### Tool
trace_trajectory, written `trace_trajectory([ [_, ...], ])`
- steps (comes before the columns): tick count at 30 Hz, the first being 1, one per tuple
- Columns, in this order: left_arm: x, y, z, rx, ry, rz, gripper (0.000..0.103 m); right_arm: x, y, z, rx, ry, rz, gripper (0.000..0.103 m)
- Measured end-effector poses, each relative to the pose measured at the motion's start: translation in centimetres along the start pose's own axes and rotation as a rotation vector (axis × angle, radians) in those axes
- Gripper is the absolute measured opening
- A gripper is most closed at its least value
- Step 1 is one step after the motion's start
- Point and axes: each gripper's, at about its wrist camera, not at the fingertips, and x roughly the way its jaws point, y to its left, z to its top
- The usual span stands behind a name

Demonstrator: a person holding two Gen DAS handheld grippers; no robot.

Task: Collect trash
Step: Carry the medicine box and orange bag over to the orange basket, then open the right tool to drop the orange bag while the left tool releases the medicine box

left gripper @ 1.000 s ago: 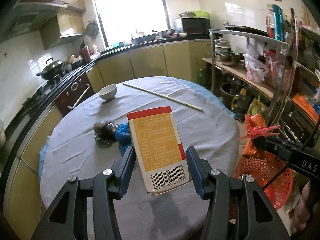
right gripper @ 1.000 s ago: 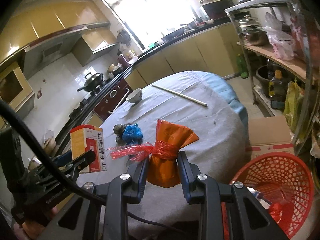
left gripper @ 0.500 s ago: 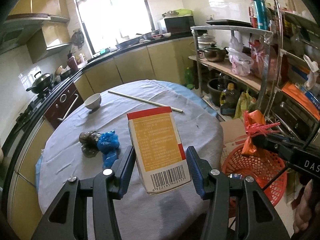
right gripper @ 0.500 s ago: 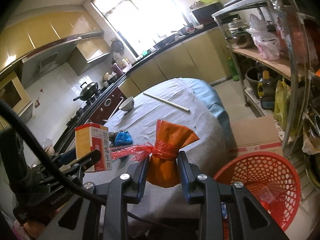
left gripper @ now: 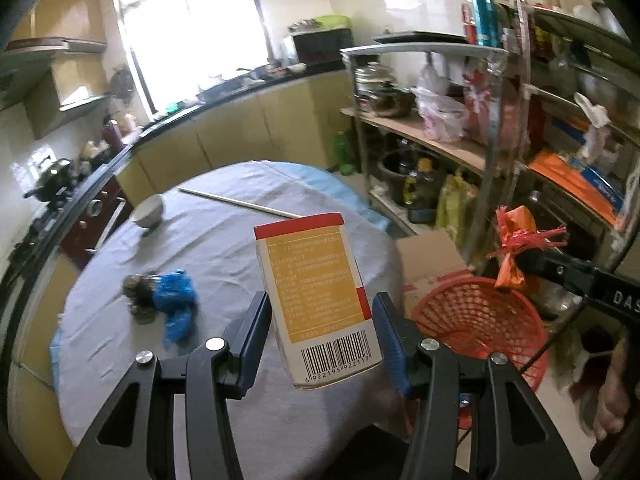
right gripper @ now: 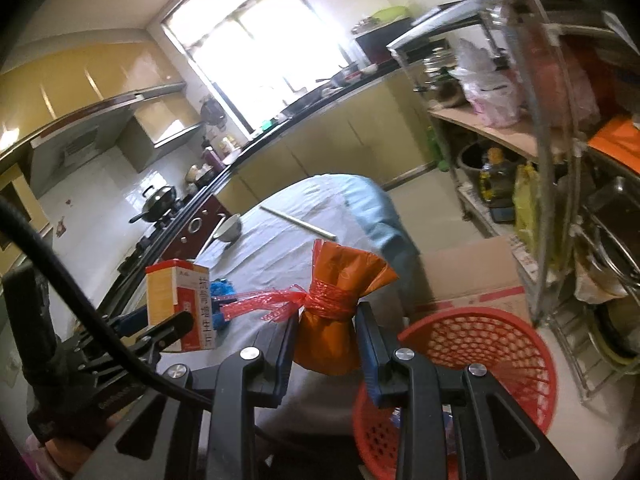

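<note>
My left gripper (left gripper: 322,316) is shut on an orange and white carton (left gripper: 318,300) with a barcode and holds it in the air over the near edge of the round table (left gripper: 224,264). My right gripper (right gripper: 326,332) is shut on an orange plastic bag (right gripper: 332,316) tied with red string and holds it above the rim of a red mesh basket (right gripper: 480,344) on the floor. The bag (left gripper: 514,248) and basket (left gripper: 476,320) also show in the left wrist view, and the carton (right gripper: 176,304) shows in the right wrist view. A blue crumpled wrapper (left gripper: 176,300) lies on the table.
A white bowl (left gripper: 149,210) and a long thin stick (left gripper: 240,202) lie at the table's far side. A dark lump (left gripper: 138,292) sits beside the blue wrapper. A cardboard box (left gripper: 428,256) stands behind the basket. A loaded metal shelf rack (left gripper: 480,120) stands to the right.
Both grippers have drawn back and to the right with their loads. The table now lies farther off, and the red basket is closer and below the orange bag.
</note>
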Motion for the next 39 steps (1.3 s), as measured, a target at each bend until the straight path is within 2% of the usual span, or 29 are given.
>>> trace_trajectory([
  [6, 0.8, -2.3, -0.4, 0.047, 0.019, -0.049, 0.054, -1.2, -3.4, -0.8, 0.057, 0.007, -0.058, 0.031],
  [14, 1.7, -5.9, -0.6, 0.125, 0.039, -0.066, 0.054, -2.5, -6.5, -1.2, 0.102, 0.003, -0.095, 0.031],
  [24, 2.2, -9.2, -0.7, 0.191, 0.052, -0.096, 0.054, -2.9, -7.9, -1.7, 0.119, 0.012, -0.116, 0.031],
  [39, 3.1, -11.0, -1.1, 0.214, 0.079, -0.136, 0.055, -2.2, -9.0, -2.1, 0.153, 0.037, -0.118, 0.031],
])
